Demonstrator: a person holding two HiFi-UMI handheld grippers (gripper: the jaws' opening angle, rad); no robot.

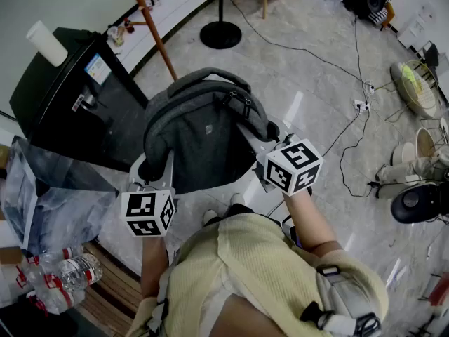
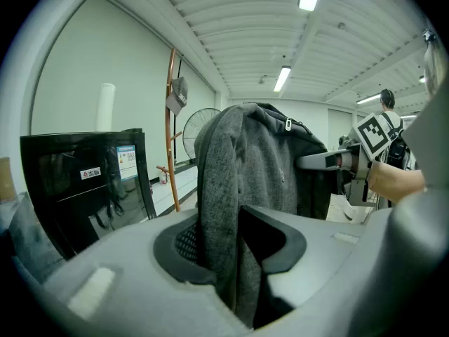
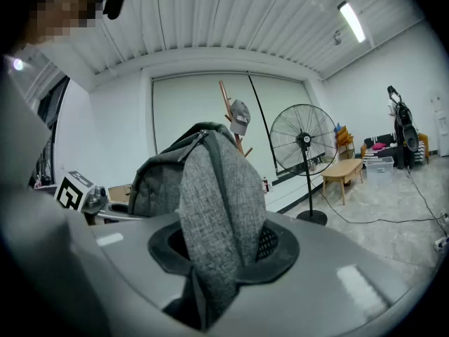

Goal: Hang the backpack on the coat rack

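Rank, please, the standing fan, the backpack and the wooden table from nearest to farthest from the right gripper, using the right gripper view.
1. The backpack: clamped between the jaws, centre.
2. The standing fan: on the floor, right of centre.
3. The wooden table: beyond the fan, farther right.

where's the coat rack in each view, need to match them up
Head view: coat rack, top left, a slanting pole beyond the backpack.
Left gripper view: left of centre, cap hanging on it, left of the backpack.
Right gripper view: centre, its top pokes up behind the backpack, cap on it.
Shared landmark: the standing fan, just right of the rack in all three.
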